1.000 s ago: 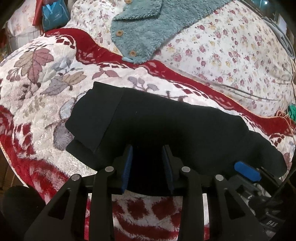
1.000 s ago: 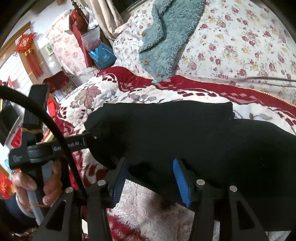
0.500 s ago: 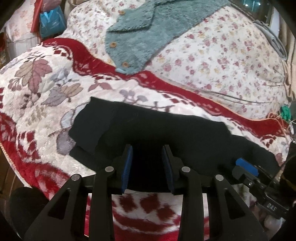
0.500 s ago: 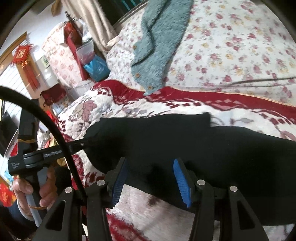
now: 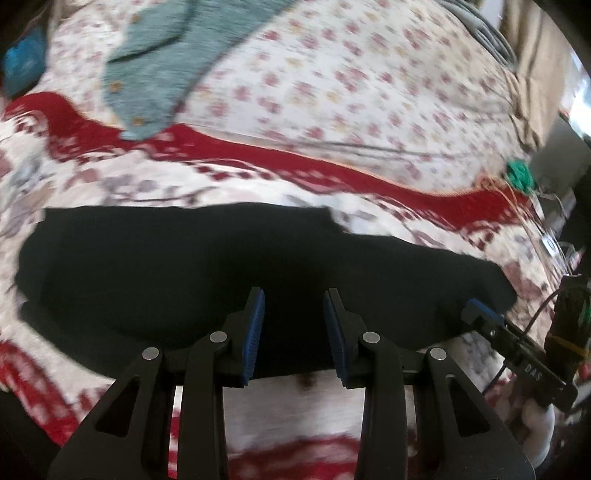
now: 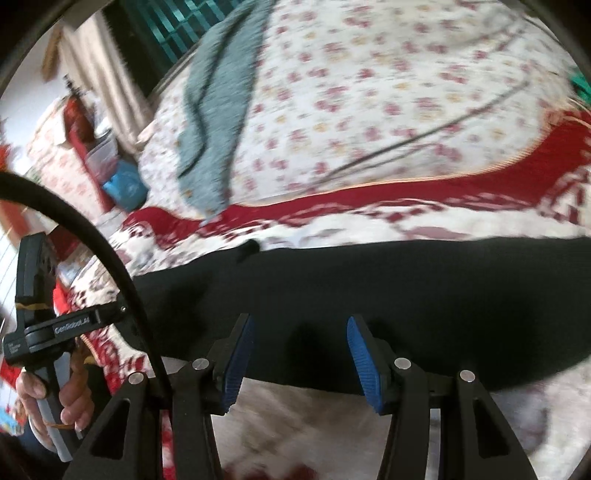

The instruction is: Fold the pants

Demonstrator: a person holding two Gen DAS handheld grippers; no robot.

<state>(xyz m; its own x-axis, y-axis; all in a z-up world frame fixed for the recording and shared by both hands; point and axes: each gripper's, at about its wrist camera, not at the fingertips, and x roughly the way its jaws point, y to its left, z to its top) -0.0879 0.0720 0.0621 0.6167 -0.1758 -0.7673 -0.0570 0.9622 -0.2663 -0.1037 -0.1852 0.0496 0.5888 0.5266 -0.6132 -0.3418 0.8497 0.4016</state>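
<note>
Black pants: lie lengthwise on the bed quilt | left hand-held gripper, right hand-held gripper: spread, holding nothing | step: between folds | next: you pinch one end, carry it over.

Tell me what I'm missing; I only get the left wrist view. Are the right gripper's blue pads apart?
Observer: Yes. The right gripper shows a clear gap between its pads, over the near edge of the black fabric pants.
Operator: Anything at its far left?
Observer: A hand wraps a grey handle.
Operator: And beyond the bed?
Observer: A teal slatted window grille.
</note>
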